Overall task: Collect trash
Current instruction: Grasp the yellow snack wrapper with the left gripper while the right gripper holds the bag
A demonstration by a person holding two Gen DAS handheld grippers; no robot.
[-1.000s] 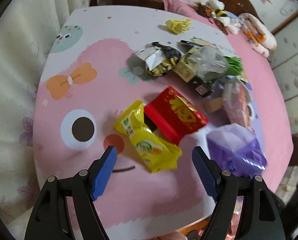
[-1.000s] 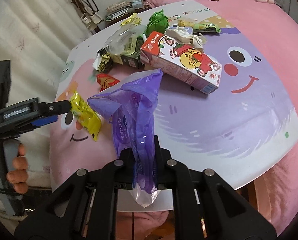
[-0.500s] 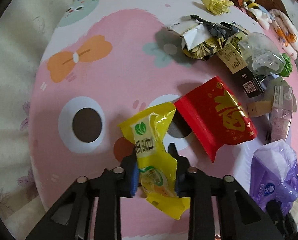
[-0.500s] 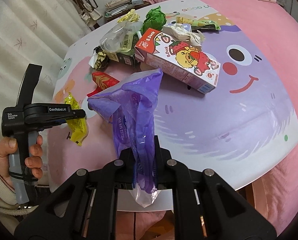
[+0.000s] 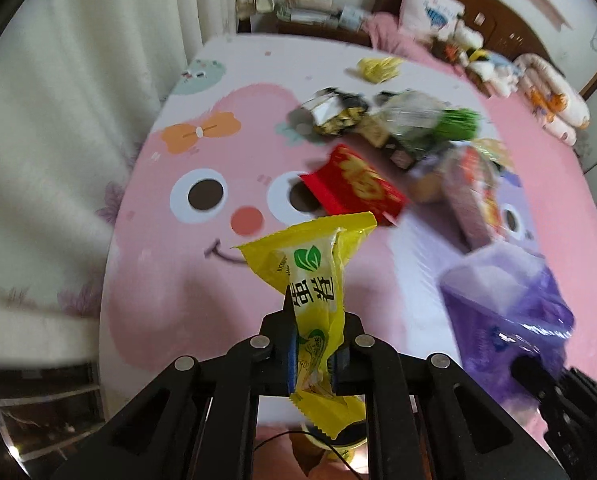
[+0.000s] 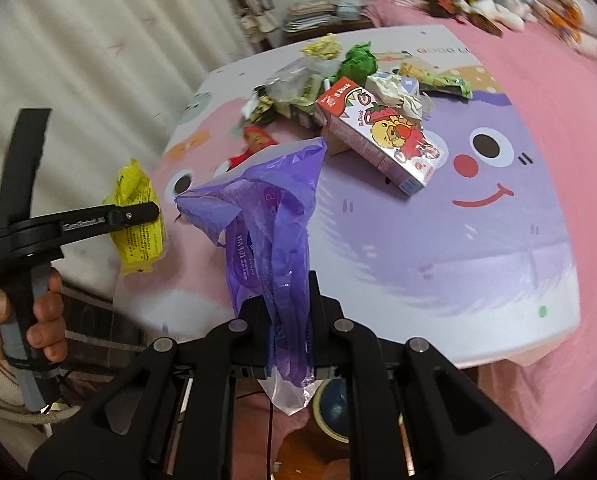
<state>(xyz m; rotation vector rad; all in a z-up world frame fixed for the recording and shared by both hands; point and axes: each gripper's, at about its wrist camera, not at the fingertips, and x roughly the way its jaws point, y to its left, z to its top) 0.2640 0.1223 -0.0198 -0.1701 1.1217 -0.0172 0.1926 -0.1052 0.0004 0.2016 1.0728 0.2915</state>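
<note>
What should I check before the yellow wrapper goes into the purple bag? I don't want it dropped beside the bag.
1. Left gripper grip on the yellow wrapper: ok, fingers shut on its lower half.
2. Wrapper clear of the table: ok, it hangs in the air in the right wrist view.
3. Right gripper hold on the purple bag: ok, the bag is pinched and stands up.
4. Bag mouth open: cannot tell, the top looks crumpled and folded.
5. Wrapper above the mouth: not ok, it is off to the bag's side.
6. Trash remaining, such as the red packet: not ok, more lies on the table.
</note>
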